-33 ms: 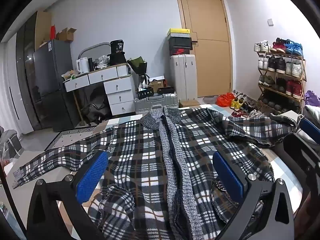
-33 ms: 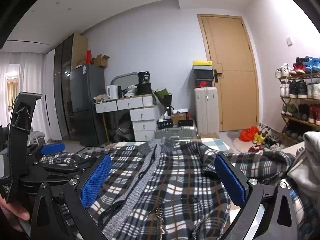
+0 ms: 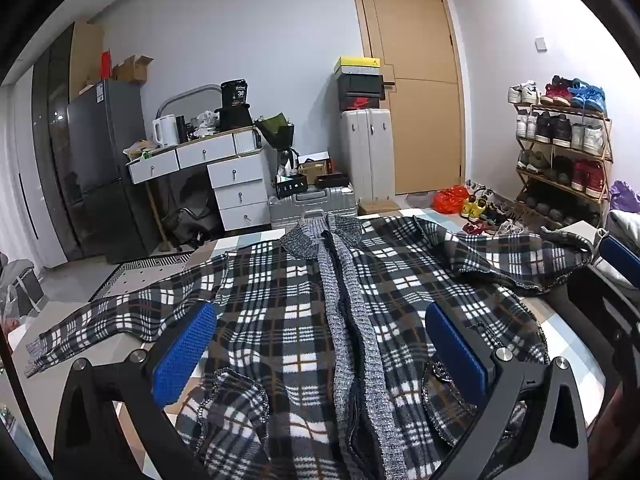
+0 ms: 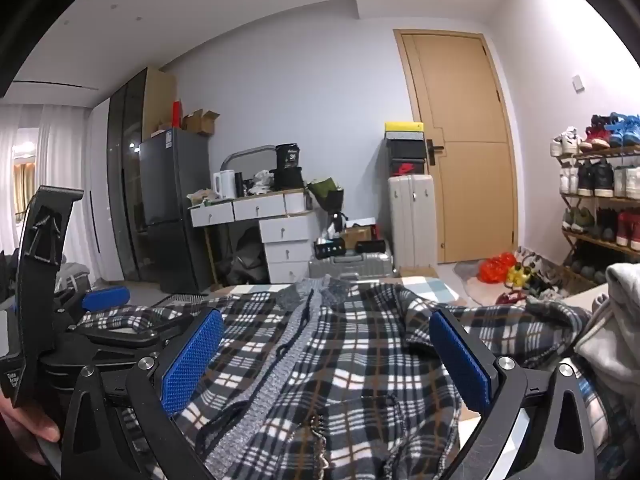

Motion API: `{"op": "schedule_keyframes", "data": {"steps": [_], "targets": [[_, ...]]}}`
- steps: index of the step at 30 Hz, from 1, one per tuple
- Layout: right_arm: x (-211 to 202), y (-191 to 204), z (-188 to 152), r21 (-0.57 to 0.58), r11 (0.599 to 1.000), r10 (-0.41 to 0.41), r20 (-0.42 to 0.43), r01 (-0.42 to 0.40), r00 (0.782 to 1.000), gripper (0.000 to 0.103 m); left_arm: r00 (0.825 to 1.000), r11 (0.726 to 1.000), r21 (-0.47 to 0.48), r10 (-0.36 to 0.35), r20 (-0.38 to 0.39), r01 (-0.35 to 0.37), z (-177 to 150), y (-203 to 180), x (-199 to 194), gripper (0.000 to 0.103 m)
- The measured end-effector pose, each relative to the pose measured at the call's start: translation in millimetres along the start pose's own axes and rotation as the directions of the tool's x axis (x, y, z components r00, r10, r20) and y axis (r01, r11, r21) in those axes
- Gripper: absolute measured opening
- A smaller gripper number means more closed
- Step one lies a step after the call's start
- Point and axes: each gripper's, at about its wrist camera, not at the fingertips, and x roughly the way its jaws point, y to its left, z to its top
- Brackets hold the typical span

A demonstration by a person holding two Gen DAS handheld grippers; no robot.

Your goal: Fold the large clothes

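Note:
A large black, white and brown plaid jacket (image 3: 280,320) with a grey knit collar and placket lies spread face up on the bed, sleeves out to both sides; it also shows in the right wrist view (image 4: 360,360). My left gripper (image 3: 320,352) hovers open over its lower middle, blue pads wide apart, holding nothing. My right gripper (image 4: 326,356) is open and empty over the jacket's right half. The left gripper's body (image 4: 48,320) shows at the left of the right wrist view. The right gripper (image 3: 616,256) shows at the right edge of the left wrist view.
The bed's pale surface (image 3: 568,332) shows beside the jacket. A grey garment pile (image 4: 616,320) lies at the right. Beyond stand a white drawer desk (image 3: 224,176), silver suitcase (image 3: 312,204), fridge (image 3: 104,168), wooden door (image 3: 416,100) and shoe rack (image 3: 560,152).

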Motion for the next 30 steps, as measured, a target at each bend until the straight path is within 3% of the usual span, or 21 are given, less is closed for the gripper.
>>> {"op": "schedule_keyframes", "data": {"steps": [17, 30], "targets": [[1.6, -14.2, 1.0, 0.079, 0.997, -0.015, -0.024, 0.016, 1.000, 0.103, 0.999, 0.997, -0.067, -0.037, -0.010, 0.036, -1.6, 12.4, 0.3, 0.102], [2.9, -15.7, -1.3, 0.077, 0.997, -0.013, -0.035, 0.016, 0.999, 0.103, 0.999, 0.998, -0.060, -0.035, -0.022, 0.034, -2.8, 8.6, 0.3, 0.102]]}}
